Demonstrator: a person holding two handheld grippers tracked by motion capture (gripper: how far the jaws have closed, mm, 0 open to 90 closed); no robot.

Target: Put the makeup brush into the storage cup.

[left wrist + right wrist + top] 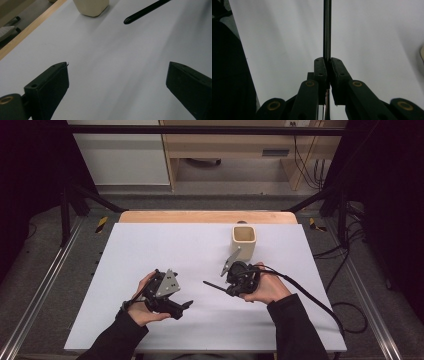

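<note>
Left tool [186, 304]: held low near the counter's near edge, left of centre; the jaws are seen spread wide in the left gripper view, with nothing between them.
Counter [150, 245]: a white sheet over a wooden top whose far edge shows as a tan strip.
Rod [214, 285]: a thin dark rod, clamped at one end by the right tool and pointing toward the left tool, its free tip above the middle of the counter.
Right tool [226, 289]: held right of centre; in the right gripper view the jaws are closed narrowly on the rod.
Cup [244, 241]: a cream, square-sided cup standing upright near the far edge, right of centre, well apart from the rod's tip.
Handling: the rod is judged light, stiff and smooth, so liable to pivot or slip in a pinch at one end; a hold nearer its middle would be steadier.
Hard to tell: what the rod is (pen, stick or handle) cannot be made out; its gripped end is hidden between the jaws; the cup's inside is not seen clearly.
</note>
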